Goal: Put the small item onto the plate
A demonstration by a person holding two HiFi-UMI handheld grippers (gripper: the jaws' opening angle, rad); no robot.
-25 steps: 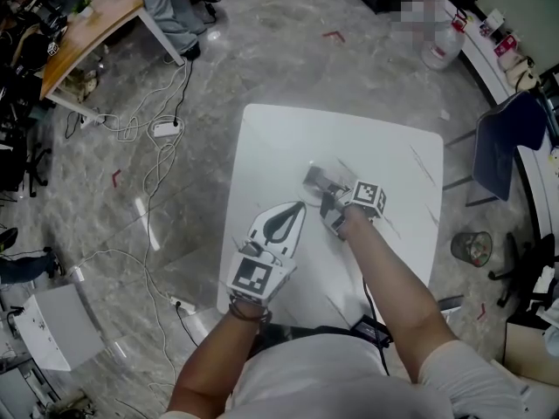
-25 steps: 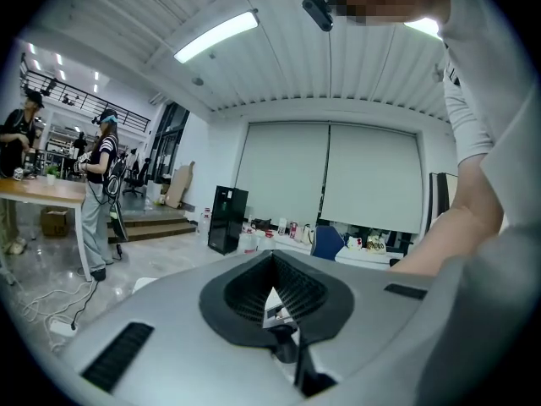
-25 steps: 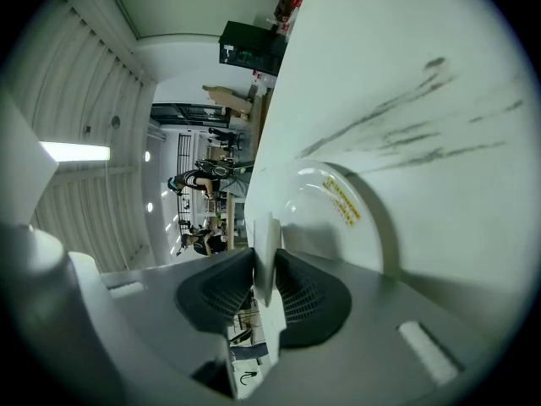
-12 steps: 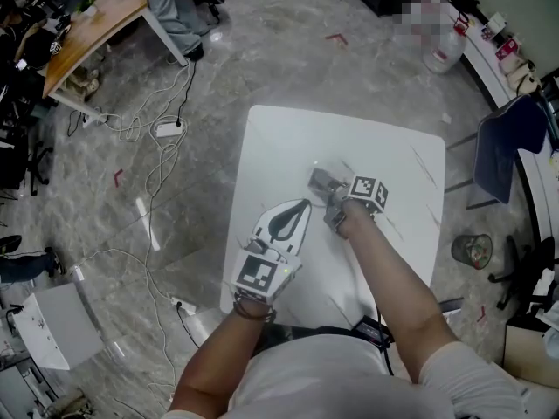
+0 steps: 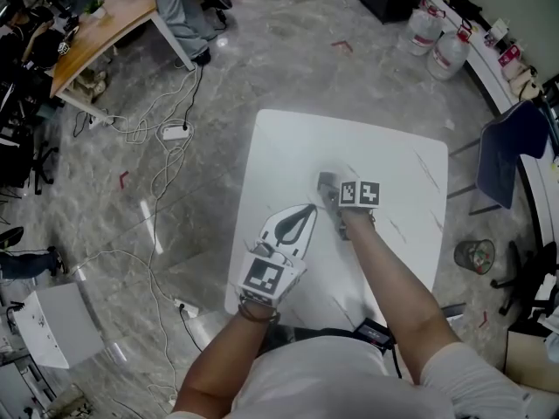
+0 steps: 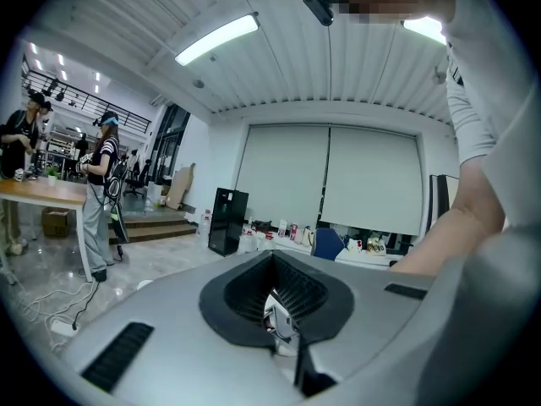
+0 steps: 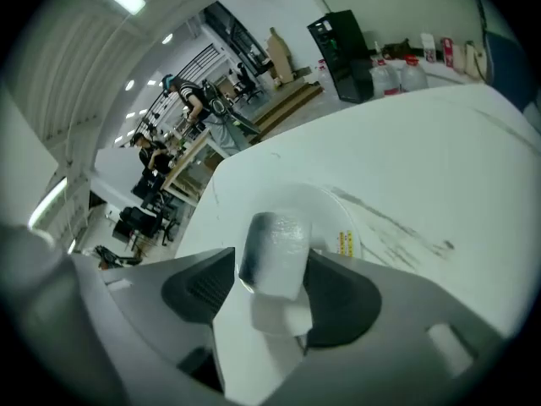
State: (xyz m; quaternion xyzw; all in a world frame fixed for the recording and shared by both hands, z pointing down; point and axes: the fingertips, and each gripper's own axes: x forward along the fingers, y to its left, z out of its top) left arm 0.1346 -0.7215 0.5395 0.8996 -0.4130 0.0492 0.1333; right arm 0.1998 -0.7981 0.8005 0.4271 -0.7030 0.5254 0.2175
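On the white table (image 5: 384,151), my right gripper (image 5: 332,192) points toward the far left, and its jaws are opening. The small item (image 7: 276,245), a pale wrapped cylinder, stands between the pads over a white plate (image 7: 342,218). In the right gripper view the right gripper (image 7: 272,259) no longer squeezes it. From above the item (image 5: 327,182) is a small grey patch ahead of the marker cube. My left gripper (image 5: 306,209) hovers at the near left with its tips together; in the left gripper view the left gripper (image 6: 275,265) points up across the room.
A blue chair (image 5: 498,151) stands by the table's right side and a waste bin (image 5: 472,253) sits on the floor nearby. Cables and a power strip (image 5: 175,132) lie on the floor at left. A wooden desk (image 5: 105,20) stands at the far left.
The right gripper's jaws have spread apart around the small item. Both grippers have stayed nearly in place while the head view shifted a little.
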